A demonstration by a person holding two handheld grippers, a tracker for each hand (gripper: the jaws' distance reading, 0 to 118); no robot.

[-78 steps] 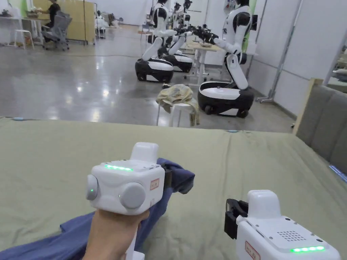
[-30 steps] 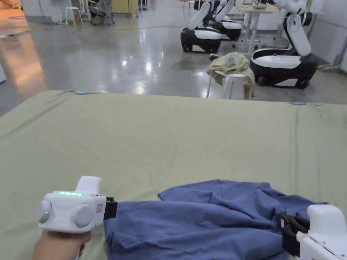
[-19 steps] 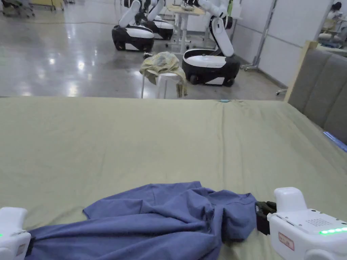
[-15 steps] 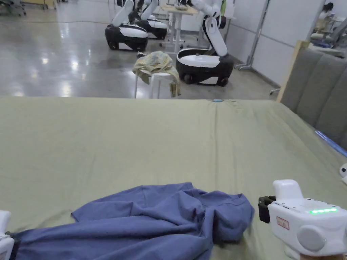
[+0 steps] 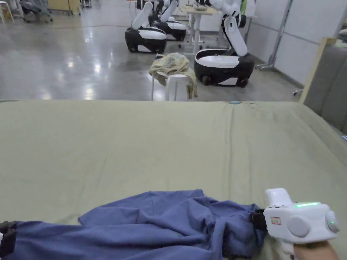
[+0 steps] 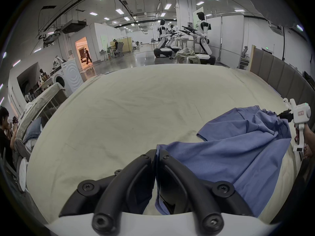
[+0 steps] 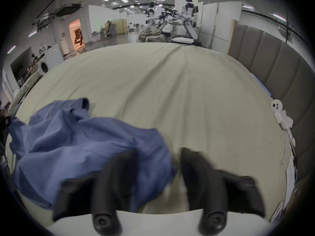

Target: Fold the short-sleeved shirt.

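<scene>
Shirt (image 5: 159,226), blue and rumpled, lies along the bottom edge of the head view on the green sheet (image 5: 169,145), stretching from the lower left corner to the lower right. One flat flap reaches up toward the middle of the frame, and the right part is bunched into folds.

Left gripper (image 6: 157,154) sits at the bottom centre of its own view, its two black jaws pressed together with the shirt's edge pinched between them; the cloth runs from there toward the right of that frame. In the head view just a dark bit of it shows at the lower left corner, touching the cloth.

Right gripper (image 5: 257,220) is at the lower right of the head view, a white body with a green light, held by a hand (image 5: 315,251) at the bottom edge, its black tip against the bunched end of the shirt. In its own view, blurred, the jaws stand apart at the bottom centre: the left jaw lies over the blue cloth, the right one over bare sheet, and cloth does not fill the gap, so it is released.

Beyond the sheet, in the upper part of the head view, a stool (image 5: 174,86) draped with a yellowish cloth stands on the shiny floor, with white robots (image 5: 223,64) behind it.
</scene>
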